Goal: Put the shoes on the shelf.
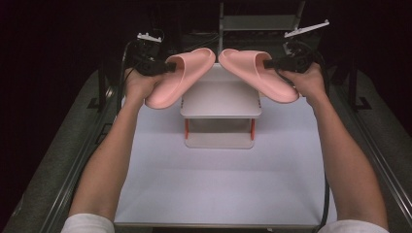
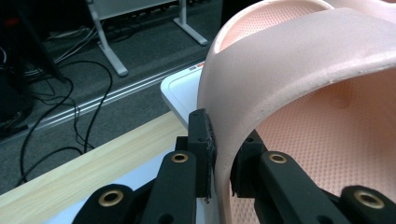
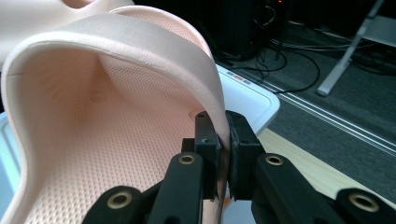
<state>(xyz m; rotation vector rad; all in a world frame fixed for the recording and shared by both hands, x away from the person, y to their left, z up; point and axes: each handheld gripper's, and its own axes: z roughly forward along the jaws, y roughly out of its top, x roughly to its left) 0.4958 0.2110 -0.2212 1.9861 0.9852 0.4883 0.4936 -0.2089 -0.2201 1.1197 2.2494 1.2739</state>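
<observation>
Two pink slippers, held aloft above a small two-tier shelf [image 1: 221, 99] standing on the white counter [image 1: 218, 189]. Left tongs [image 1: 167, 67]: jaws pressed onto the strap edge of the left slipper [image 1: 180, 80], which slants down and away to the left of the shelf, toe near the shelf's top rear. Right tongs [image 1: 268, 63]: jaws pinching the strap edge of the right slipper [image 1: 255, 73], slanting down to the right of the shelf; the two toes sit close together above it, apart. The left gripper view adds detail: both black pads clamped on the strap's thin edge [image 2: 219, 154], dotted footbed texture inside, a pale wooden counter edge [image 2: 93, 170] and a white tray corner [image 2: 180, 91] beyond. The right gripper view shows the same pinch on its slipper [image 3: 116, 116], the white tray rim [image 3: 252, 100] behind. Room: dark, grey carpet floor [image 2: 135, 51], loose black cables [image 2: 88, 116], white stand legs [image 2: 109, 51], metal rails flanking the counter [image 1: 374, 145].
</observation>
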